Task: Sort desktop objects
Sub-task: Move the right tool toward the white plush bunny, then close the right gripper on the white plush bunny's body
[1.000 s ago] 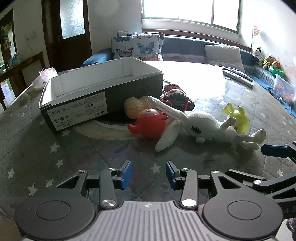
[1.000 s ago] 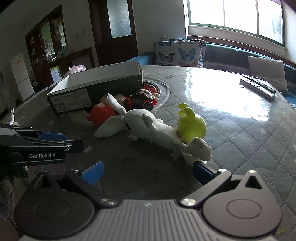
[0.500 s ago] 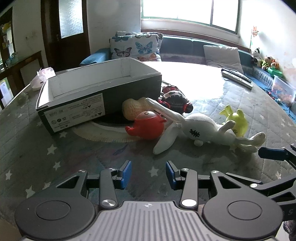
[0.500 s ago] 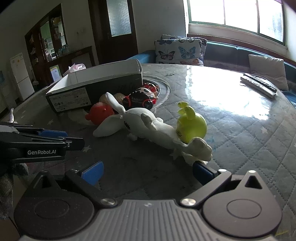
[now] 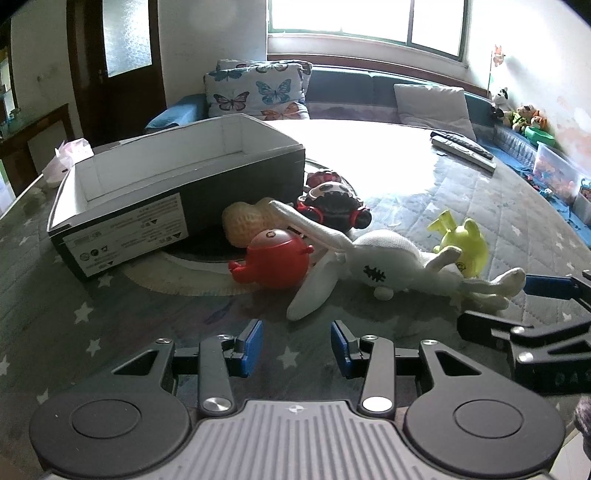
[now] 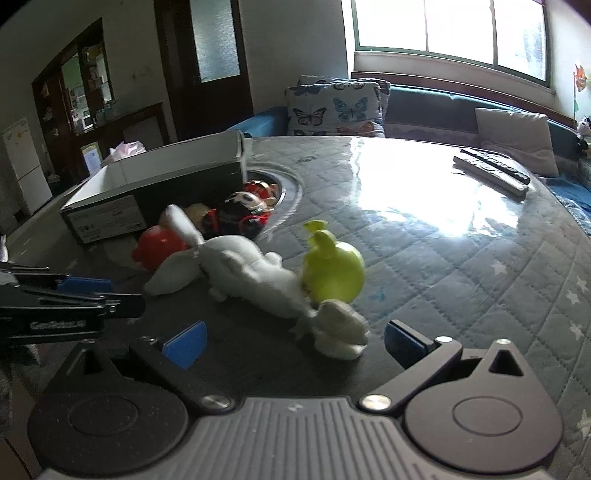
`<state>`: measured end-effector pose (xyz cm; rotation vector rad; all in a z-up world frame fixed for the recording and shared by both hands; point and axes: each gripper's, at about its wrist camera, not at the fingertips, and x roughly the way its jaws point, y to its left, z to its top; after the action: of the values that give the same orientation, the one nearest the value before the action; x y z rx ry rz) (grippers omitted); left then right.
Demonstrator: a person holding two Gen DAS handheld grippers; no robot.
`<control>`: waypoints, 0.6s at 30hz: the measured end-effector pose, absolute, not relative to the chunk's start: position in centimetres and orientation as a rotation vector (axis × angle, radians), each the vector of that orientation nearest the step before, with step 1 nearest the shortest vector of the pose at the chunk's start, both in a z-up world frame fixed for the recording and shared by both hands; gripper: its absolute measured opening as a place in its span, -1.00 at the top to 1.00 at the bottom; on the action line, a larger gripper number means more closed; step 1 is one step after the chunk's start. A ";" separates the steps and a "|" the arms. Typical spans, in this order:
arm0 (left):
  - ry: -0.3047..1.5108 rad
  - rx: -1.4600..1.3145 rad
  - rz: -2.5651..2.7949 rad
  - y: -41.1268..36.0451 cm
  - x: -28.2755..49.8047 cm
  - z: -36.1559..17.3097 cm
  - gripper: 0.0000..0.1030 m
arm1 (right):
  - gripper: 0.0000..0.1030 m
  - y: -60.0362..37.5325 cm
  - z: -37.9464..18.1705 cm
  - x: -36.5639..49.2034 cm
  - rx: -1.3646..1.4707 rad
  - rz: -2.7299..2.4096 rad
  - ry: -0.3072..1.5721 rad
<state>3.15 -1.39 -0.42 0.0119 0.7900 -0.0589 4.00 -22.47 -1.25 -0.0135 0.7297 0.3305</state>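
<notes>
Setting: a lived-in home sitting room. Evidence: a blue sofa (image 5: pixel 369 88) runs under a wide window (image 5: pixel 369 18), carrying butterfly-print cushions (image 5: pixel 258 92) and a plain white pillow (image 5: pixel 432 103); a dark wooden door with a frosted pane (image 5: pixel 125 37) stands to the left, and a white fridge (image 6: pixel 22 162) and a cluttered wooden cabinet (image 6: pixel 88 99) show at the far left. Remote controls (image 5: pixel 461 149) lie on the round table with a star-patterned quilted cover (image 5: pixel 517 206), toys including a white plush rabbit (image 5: pixel 388 258) are strewn across it, and more soft toys (image 5: pixel 524 114) sit at the sofa's far end.
</notes>
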 end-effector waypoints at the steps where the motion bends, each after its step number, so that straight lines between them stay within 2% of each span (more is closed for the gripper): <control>1: 0.791 0.012 -0.061 -1.4 3.3 -0.4 0.15 | -1.00 -22.6 -1.4 4.4 -0.015 0.326 0.736; 7: 0.796 0.029 -0.073 -1.8 4.3 -0.5 0.15 | -0.96 -22.9 -2.5 6.2 -0.004 0.330 0.766; 18: 0.808 0.003 -0.108 -2.0 5.7 -0.5 0.15 | -0.64 -22.0 -2.8 6.2 -0.006 0.404 0.808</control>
<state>5.72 -2.01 -0.47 0.0029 0.8083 -0.1077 6.21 -22.03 -2.83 -0.0055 0.8079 0.4040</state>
